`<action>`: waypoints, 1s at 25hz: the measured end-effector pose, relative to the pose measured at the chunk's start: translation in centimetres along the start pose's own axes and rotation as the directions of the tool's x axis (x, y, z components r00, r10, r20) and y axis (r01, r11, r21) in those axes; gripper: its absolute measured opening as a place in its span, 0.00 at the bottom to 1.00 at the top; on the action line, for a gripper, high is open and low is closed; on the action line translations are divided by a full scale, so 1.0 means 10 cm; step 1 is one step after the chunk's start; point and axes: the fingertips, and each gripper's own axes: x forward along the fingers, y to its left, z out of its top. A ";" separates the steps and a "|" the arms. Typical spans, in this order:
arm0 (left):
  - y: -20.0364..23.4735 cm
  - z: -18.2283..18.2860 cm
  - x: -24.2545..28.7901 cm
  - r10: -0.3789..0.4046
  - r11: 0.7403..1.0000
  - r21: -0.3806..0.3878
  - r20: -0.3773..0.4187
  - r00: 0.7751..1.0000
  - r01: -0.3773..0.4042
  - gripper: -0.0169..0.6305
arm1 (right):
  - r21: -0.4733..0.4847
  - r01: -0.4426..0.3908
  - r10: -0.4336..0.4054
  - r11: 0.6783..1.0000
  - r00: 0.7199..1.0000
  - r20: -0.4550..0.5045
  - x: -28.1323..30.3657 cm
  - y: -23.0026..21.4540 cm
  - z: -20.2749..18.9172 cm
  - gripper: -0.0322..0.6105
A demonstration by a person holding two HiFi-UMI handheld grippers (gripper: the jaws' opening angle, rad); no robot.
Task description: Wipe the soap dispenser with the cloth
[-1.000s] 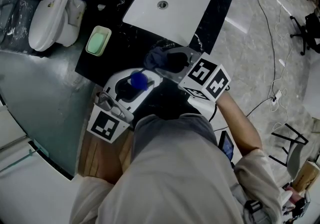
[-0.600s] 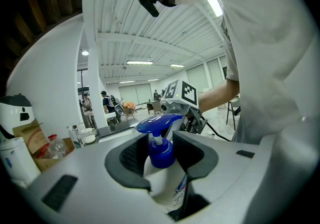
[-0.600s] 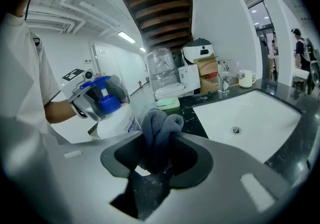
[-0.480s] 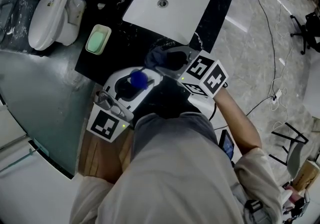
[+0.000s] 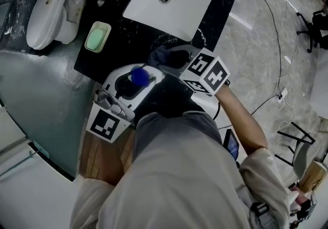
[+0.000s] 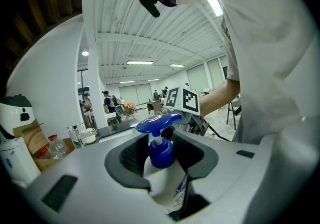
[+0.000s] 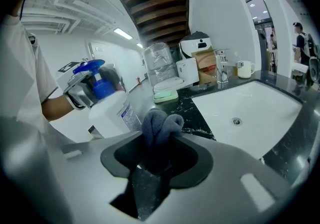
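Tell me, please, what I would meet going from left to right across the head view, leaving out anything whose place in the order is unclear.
White ceramic toilet → pale green rectangular soap dish → white soap dispenser with blue pump → dark grey bunched cloth → black office chair.

1 overhead, 2 close; dispenser [image 7: 107, 110] shared
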 end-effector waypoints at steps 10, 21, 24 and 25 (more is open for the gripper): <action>0.01 0.00 0.03 0.006 1.000 0.006 -0.001 1.000 -0.006 0.26 | 0.021 0.003 -0.003 1.000 1.000 -0.027 0.06 -0.02 -0.18 0.27; 0.04 0.01 0.03 0.039 0.999 0.006 0.012 0.999 -0.039 0.26 | 0.038 0.000 0.001 0.999 1.000 -0.015 0.05 -0.05 -0.19 0.27; 0.02 0.02 0.01 0.023 1.000 0.010 0.007 1.000 -0.023 0.26 | 0.039 -0.001 0.002 0.999 1.000 -0.015 0.05 -0.04 -0.19 0.27; 0.01 0.03 0.00 0.021 1.000 0.009 0.007 1.000 -0.021 0.26 | 0.039 -0.002 0.003 0.999 1.000 -0.015 0.05 -0.04 -0.19 0.27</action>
